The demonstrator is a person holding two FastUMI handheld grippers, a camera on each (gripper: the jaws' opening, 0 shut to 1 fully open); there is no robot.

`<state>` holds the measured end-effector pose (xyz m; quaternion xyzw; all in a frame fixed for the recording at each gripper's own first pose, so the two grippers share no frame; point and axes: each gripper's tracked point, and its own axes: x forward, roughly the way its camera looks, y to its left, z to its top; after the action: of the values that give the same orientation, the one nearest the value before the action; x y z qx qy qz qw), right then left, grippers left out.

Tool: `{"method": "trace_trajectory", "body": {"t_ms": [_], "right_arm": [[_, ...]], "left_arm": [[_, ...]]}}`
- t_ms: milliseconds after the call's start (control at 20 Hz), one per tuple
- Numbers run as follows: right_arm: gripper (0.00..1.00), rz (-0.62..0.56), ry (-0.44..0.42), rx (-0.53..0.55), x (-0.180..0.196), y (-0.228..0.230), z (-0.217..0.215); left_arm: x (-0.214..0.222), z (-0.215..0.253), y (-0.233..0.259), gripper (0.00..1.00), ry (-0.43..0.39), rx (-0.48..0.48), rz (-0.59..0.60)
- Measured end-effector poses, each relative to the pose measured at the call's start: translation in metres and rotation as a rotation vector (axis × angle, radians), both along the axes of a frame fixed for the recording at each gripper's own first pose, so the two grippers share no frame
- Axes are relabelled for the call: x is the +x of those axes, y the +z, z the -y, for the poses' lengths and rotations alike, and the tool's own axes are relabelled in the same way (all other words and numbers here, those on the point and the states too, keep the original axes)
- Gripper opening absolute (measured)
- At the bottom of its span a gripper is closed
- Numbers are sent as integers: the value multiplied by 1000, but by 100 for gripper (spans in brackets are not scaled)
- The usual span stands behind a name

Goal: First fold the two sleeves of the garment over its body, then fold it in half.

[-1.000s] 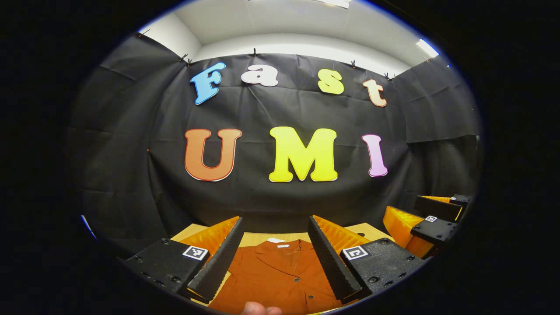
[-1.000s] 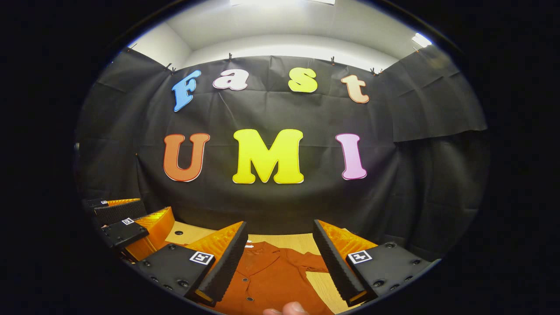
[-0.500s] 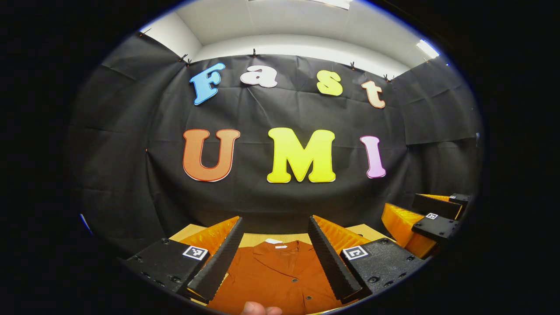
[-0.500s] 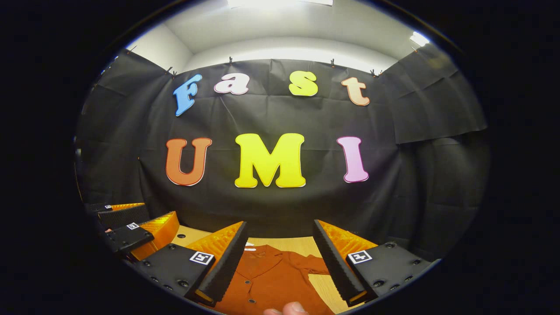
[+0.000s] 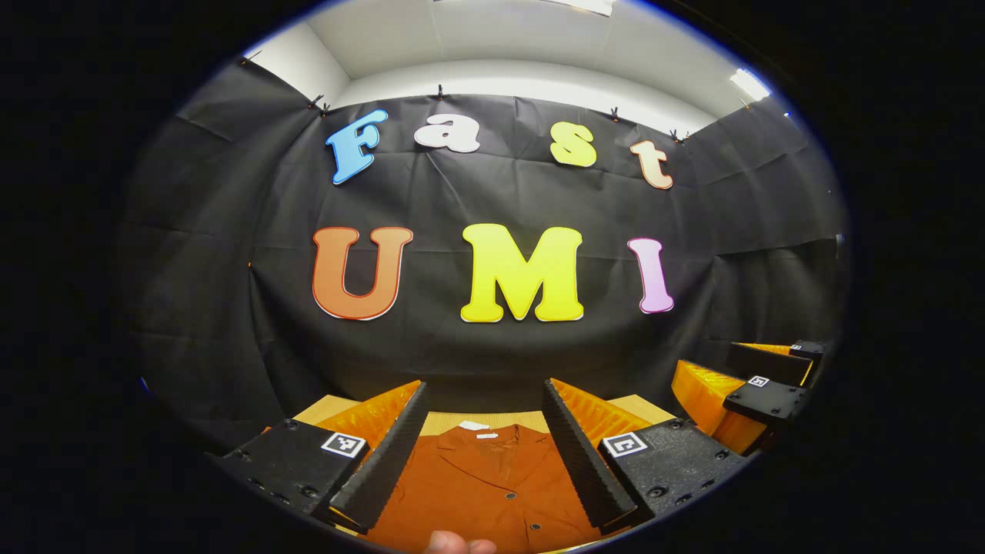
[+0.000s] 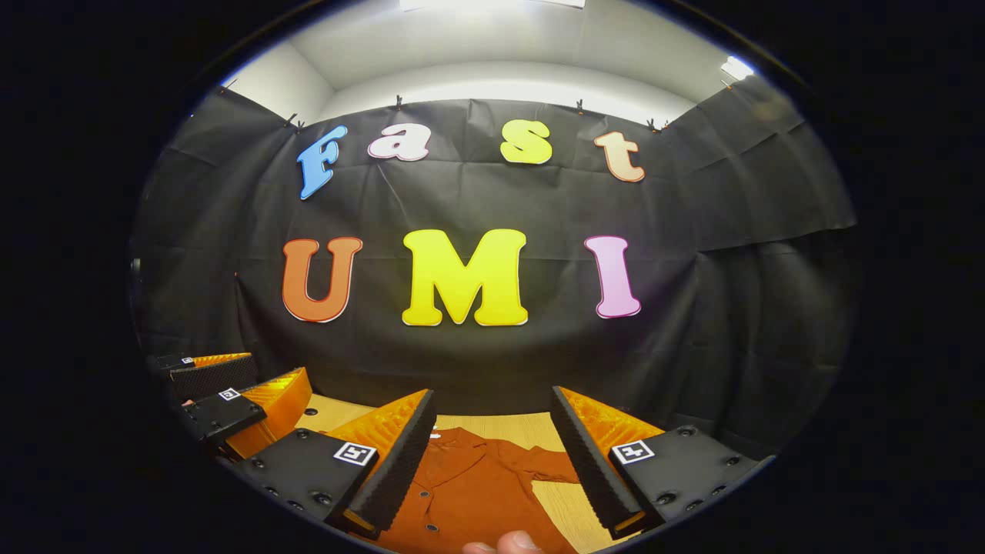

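Note:
A rust-orange buttoned shirt point(image 5: 481, 488) lies flat on the wooden table point(image 5: 446, 421), collar toward the far wall. My left gripper point(image 5: 485, 412) hovers open above its chest, nothing between the fingers. In the right gripper view the shirt point(image 6: 477, 485) lies below my right gripper point(image 6: 492, 415), also open and empty, with one short sleeve point(image 6: 550, 465) spread toward the right. The right gripper point(image 5: 758, 385) shows at the right edge of the left gripper view, and the left gripper point(image 6: 223, 388) at the left edge of the right gripper view. A fingertip point(image 5: 459, 544) peeks in at the bottom.
The black cloth wall point(image 5: 492, 354) stands close behind the table's far edge. Bare wood point(image 6: 569, 504) shows to the right of the shirt, and a small hole in the tabletop point(image 6: 311, 412) lies to the left.
Both views have drifted slightly; the shirt sits a little lower and nearer between the fingers. Both grippers stay open and hold nothing.

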<state>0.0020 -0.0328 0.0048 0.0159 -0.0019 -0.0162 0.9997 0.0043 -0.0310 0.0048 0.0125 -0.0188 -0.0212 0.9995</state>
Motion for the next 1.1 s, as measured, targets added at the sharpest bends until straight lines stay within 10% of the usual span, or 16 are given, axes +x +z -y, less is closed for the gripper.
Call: {"method": "trace_trajectory", "body": {"t_ms": [450, 1100], "right_arm": [[94, -64, -19, 18, 13, -18, 55], [95, -239, -182, 22, 73, -107, 303]], "left_arm": [[11, 28, -12, 96, -5, 14, -39], [37, 106, -71, 96, -49, 50, -201]]}}
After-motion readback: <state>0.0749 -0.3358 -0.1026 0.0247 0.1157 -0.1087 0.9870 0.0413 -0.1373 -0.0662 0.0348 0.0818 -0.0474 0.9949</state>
